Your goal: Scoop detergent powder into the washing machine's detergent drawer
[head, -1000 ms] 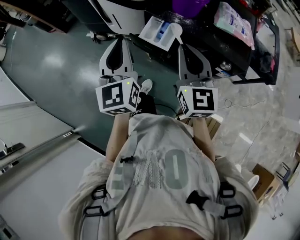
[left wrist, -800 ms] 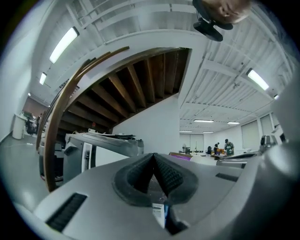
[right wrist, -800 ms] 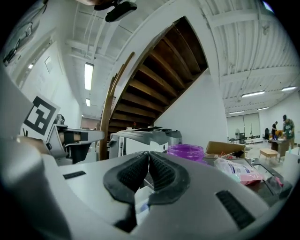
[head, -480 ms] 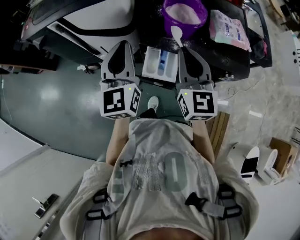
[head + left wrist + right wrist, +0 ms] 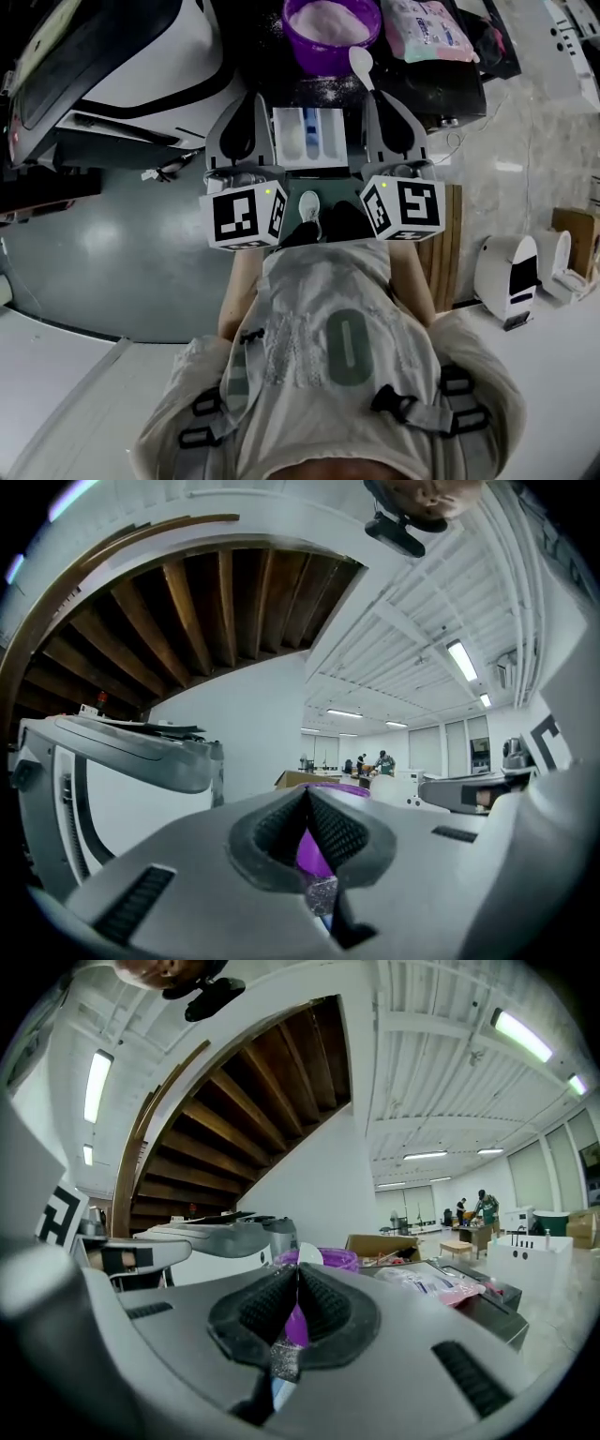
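The detergent drawer (image 5: pixel 307 136) stands pulled out of the white washing machine (image 5: pixel 122 66), between my two grippers in the head view. Just beyond it is a purple bowl (image 5: pixel 330 26) of pale powder, also seen past the jaws as the bowl (image 5: pixel 323 1258). My right gripper (image 5: pixel 377 94) is shut on the handle of a white spoon (image 5: pixel 360 64), whose scoop end (image 5: pixel 309 1253) sticks out past the tips, toward the bowl. My left gripper (image 5: pixel 251 98) hovers at the drawer's left side, shut and holding nothing; it (image 5: pixel 307 791) points at the bowl.
A pink packet (image 5: pixel 427 33) lies on the dark counter (image 5: pixel 441 89) right of the bowl. A wooden pallet edge (image 5: pixel 452 244) and white appliances (image 5: pixel 511 272) stand on the floor at the right. The machine's door (image 5: pixel 131 752) juts out at the left.
The view has swung toward the machine: drawer and purple bowl now sit straight ahead, between and beyond both grippers. The spoon has stayed at the right gripper's tips throughout.
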`<state>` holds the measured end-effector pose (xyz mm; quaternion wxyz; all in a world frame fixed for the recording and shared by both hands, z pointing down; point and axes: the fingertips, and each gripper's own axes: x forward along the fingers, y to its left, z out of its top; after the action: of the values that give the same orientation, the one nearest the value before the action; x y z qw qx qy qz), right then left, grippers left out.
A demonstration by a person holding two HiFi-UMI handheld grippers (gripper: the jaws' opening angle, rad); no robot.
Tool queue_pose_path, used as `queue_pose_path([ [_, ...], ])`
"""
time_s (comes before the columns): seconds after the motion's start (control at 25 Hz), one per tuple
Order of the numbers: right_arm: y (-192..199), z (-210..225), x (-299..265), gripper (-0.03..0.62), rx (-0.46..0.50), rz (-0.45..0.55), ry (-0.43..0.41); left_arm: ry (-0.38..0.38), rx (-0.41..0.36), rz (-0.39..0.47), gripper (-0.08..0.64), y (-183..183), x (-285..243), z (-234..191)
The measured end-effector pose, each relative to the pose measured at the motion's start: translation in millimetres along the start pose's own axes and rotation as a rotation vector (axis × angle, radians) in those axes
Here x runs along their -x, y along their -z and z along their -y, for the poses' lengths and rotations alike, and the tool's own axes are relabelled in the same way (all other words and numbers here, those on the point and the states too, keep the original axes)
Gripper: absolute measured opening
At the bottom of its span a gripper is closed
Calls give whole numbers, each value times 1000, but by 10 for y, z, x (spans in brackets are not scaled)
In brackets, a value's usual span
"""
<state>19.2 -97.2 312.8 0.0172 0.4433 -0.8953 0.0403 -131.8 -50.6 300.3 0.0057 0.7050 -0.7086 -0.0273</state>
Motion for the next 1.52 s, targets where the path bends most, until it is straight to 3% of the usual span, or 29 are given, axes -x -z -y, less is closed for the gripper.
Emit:
queue_pose_path([
  [0.24, 7, 112, 41, 9, 3, 6, 35, 35, 5, 15, 20, 1, -103, 122],
  [0.64, -52, 419, 164, 9, 14, 22, 34, -37, 5, 38, 20, -46, -103, 212],
  [1.04, -90, 532, 42, 9, -10, 48, -49, -51, 10, 45, 20, -102, -250, 523],
  [1.52, -184, 704, -175, 9, -26, 63, 63, 32, -28, 34, 20, -160, -691, 394],
])
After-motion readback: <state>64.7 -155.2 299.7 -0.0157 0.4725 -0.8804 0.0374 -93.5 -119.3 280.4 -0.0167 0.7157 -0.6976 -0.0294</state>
